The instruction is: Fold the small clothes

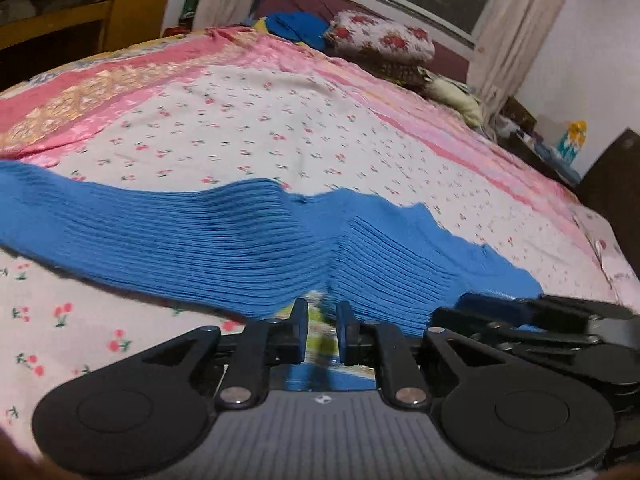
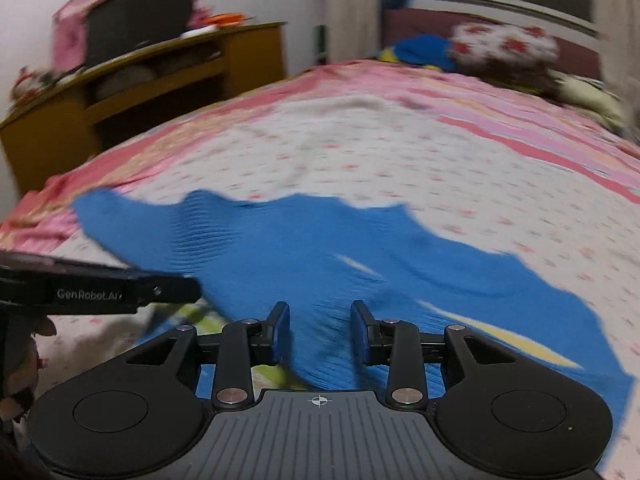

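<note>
Bedspread (image 1: 280,128) fills our left wrist view; the blue ribbed garment (image 1: 200,240) lies across it. Our left gripper (image 1: 322,322) has its jaws narrowly apart, cloth edge at twelve o'clock, nothing pinched; pillows (image 1: 380,40) lie at one o'clock.

Right wrist view, blurred: our right gripper (image 2: 320,328) stands apart over the garment, unclamped; a wooden shelf (image 2: 140,80) sits at ten o'clock.

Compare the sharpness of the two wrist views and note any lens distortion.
Left wrist view: mostly crisp, the ribs of the blue knit garment and the cherry print on the bedspread read clearly; only the near fabric at the left gripper smears. Right wrist view: motion-blurred throughout, the garment's ribs and the print washed out. Both: fisheye bulges the bed and darkens the corners.
</note>
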